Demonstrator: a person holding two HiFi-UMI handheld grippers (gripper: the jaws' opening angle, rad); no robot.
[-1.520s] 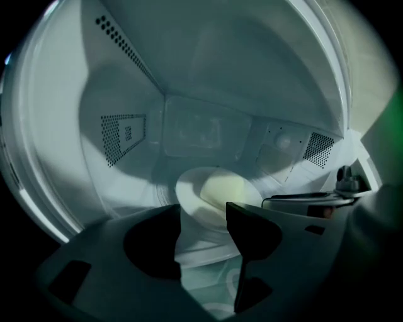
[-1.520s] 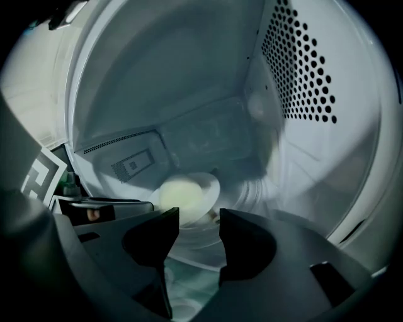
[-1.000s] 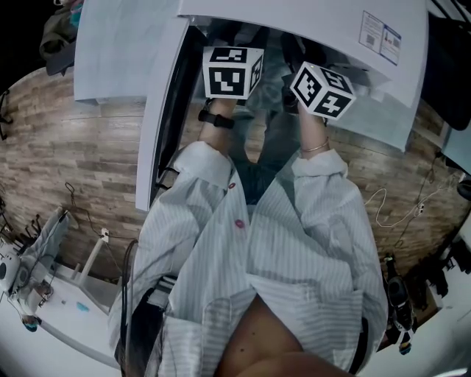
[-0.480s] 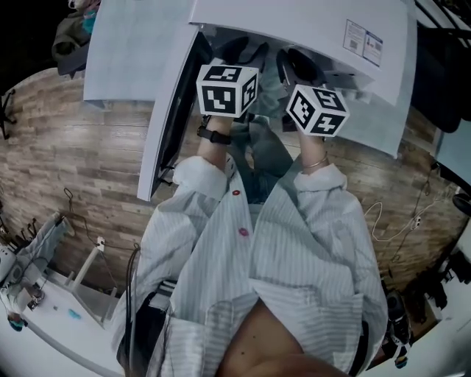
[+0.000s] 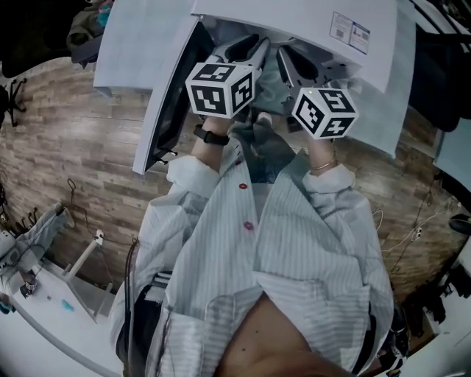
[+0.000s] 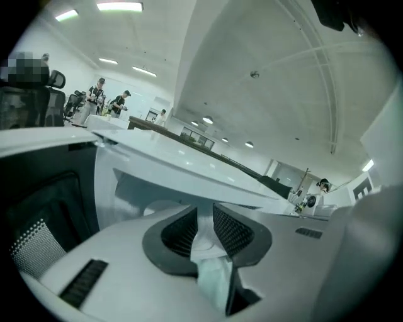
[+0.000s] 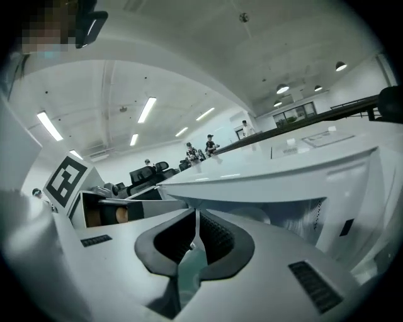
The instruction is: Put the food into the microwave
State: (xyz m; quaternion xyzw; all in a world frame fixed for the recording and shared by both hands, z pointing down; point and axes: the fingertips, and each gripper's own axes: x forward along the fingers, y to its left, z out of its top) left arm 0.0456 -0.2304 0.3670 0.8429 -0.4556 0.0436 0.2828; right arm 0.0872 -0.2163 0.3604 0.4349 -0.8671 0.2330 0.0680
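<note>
**Pale food item gripped from both sides at the open microwave**

Head view: the left gripper (image 5: pixel 246 50) and the right gripper (image 5: pixel 293 66) reach side by side toward the white microwave (image 5: pixel 294 20). Its door (image 5: pixel 171 103) stands swung open on the left. The pale food item (image 5: pixel 269 81) shows as a greenish-grey patch between the two grippers, just in front of the opening. It spans from one gripper to the other, so its long axis runs crosswise to the opening. Its ends are hidden, and which way it points cannot be told.

Left gripper view: the jaws of the left gripper (image 6: pixel 203 217) are closing, narrow, with both ribbed pads on a thin whitish edge of the food item (image 6: pixel 211 270). The microwave's cavity (image 6: pixel 145 188) lies straight ahead.

Right gripper view: the jaws of the right gripper (image 7: pixel 196 226) are closing and almost together, pinching another thin pale edge of the item (image 7: pixel 189 270). The microwave's opening (image 7: pixel 283 214) sits ahead to the right.
</note>
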